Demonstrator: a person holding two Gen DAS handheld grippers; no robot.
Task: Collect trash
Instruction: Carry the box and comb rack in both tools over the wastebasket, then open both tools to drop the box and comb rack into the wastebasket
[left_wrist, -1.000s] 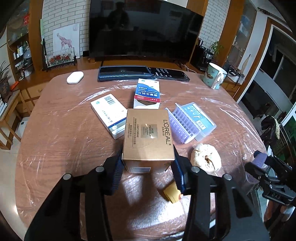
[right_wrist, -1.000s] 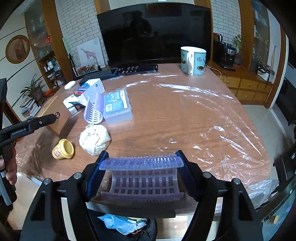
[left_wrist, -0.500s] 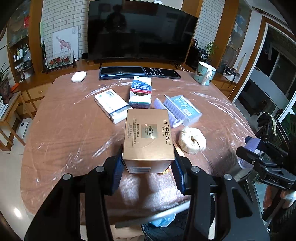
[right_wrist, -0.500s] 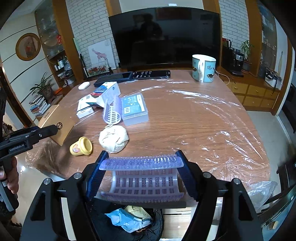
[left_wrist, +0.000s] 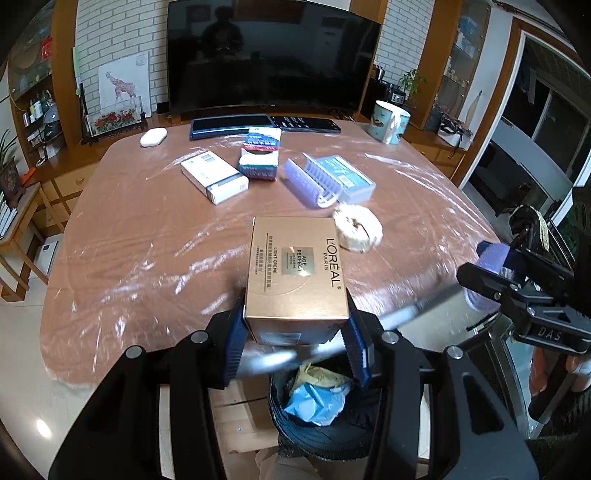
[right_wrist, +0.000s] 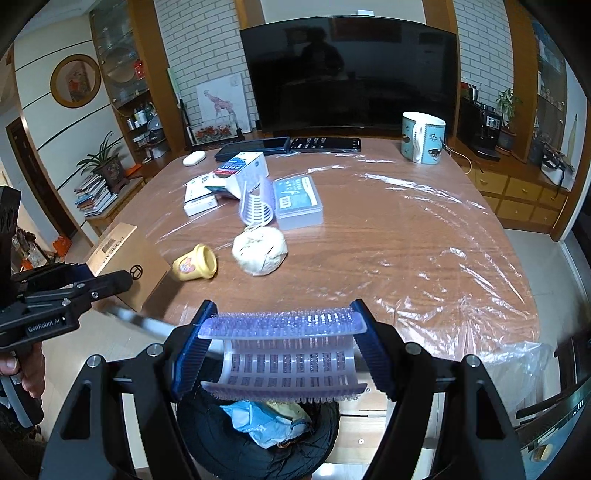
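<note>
Above the black trash bin (left_wrist: 325, 413) beside the table (left_wrist: 147, 236): left claw (left_wrist: 295, 343) clamped on gold L'Oréal box (left_wrist: 295, 273), right claw (right_wrist: 282, 350) gripping purple spiked mat (right_wrist: 284, 354) (curled)

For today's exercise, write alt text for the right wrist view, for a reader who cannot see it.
The right tongs grip a curved purple plastic tray above a black trash bin beside a wooden table. On the table lie a crumpled paper ball, a yellow cup, boxes and a mug; the left tongs hold a gold box.

Both held items (left_wrist: 295, 273) now above bin (left_wrist: 314, 410)
</note>
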